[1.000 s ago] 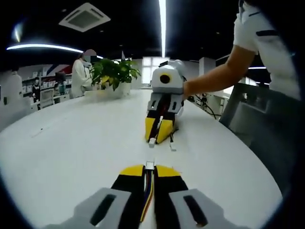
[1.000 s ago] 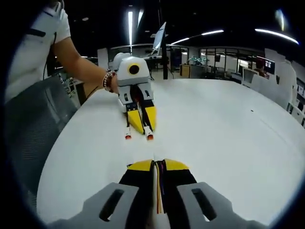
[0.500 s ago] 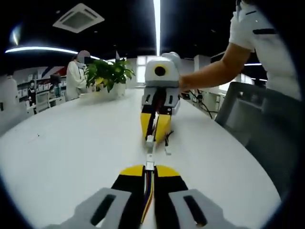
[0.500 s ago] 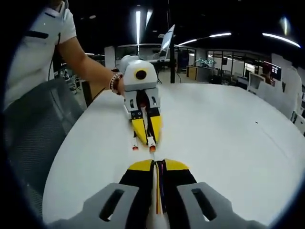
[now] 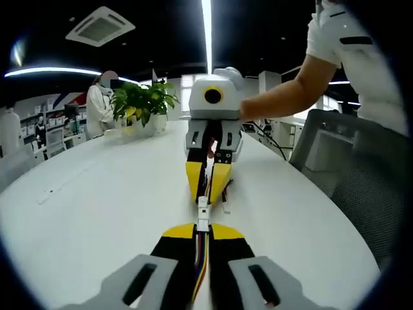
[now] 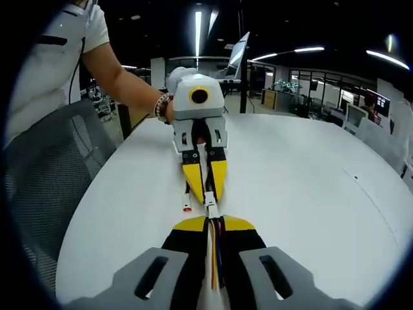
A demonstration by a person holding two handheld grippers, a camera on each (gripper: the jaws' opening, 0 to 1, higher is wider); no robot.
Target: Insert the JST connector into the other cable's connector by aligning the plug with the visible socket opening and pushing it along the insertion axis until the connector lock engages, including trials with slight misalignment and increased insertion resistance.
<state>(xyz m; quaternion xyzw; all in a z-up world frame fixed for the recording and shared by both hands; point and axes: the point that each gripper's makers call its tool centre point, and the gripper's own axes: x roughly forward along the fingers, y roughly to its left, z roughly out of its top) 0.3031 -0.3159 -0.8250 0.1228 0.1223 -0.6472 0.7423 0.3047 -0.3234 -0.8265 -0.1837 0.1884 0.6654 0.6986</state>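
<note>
1. Fingers (image 5: 173,248) of the left gripper (image 5: 202,234) are closed together on a multicolour cable (image 5: 201,258), whose white connector (image 5: 203,223) pokes out past the yellow tips.
2. Right gripper (image 6: 213,227), in its own view, is likewise pinched shut on a second cable (image 6: 215,255); its white connector (image 6: 210,210) sits at the tips.
3. Count: two grippers, two cables. The two white connectors meet tip to tip between the facing jaws; whether they are fully seated, I cannot tell.
4. Left gripper view shows another small white connector end (image 5: 225,208) resting on the table (image 5: 97,213) just right of the joint. Right gripper view shows a red-tipped cable end (image 6: 186,206) lying just left of the joint.
5. Table is white, with wide bare surface on both sides of the grippers; its curved edge runs close to a grey mesh chair (image 6: 51,187).
6. Left gripper view, far end: potted plant (image 5: 143,103) on the table, a person (image 5: 98,110) in white standing behind it.
7. Right gripper view, far end: open office with ceiling strip lights (image 6: 198,29), and the holder's arm with a bracelet (image 6: 161,105).
</note>
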